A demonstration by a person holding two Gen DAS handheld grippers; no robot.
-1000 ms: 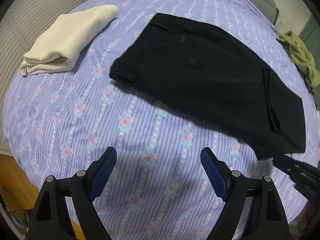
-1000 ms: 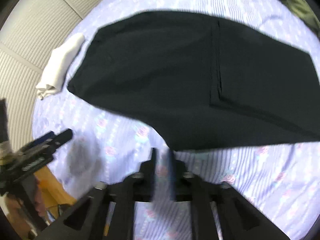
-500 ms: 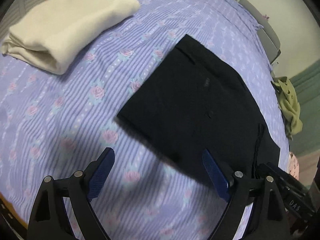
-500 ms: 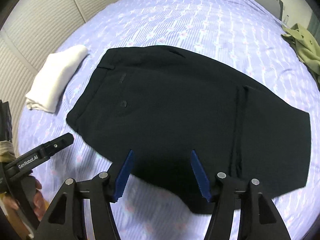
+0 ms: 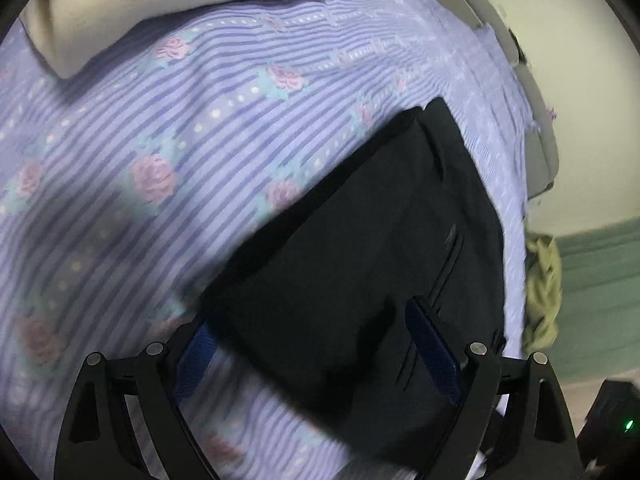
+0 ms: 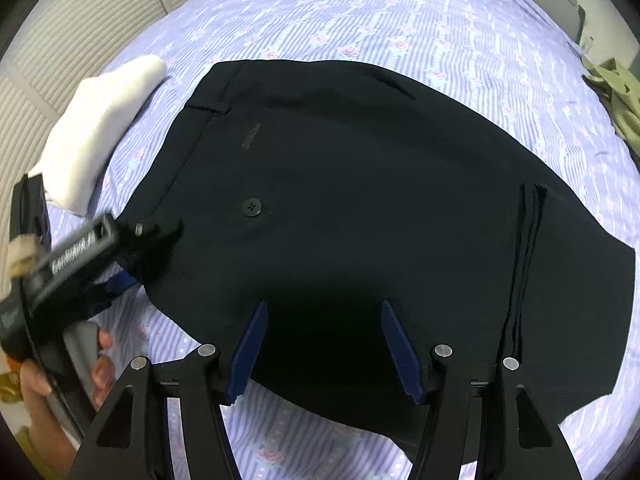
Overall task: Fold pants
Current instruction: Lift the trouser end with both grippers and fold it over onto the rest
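Now the left gripper (image 5: 316, 344) has swung down over the waistband corner of the black pants (image 6: 360, 220), folded flat on the bed (image 6: 400, 20), while the right gripper (image 6: 324, 344), jaws just opened, hovers empty above the near edge, both parted, suggesting another fold.

You have open lilac rose-striped bedsheet (image 6: 360, 16) beyond the folded black trousers (image 6: 360, 208); a folded cream cloth (image 6: 100, 128) blocks their waistband side, an olive garment (image 6: 616, 96) the far edge.
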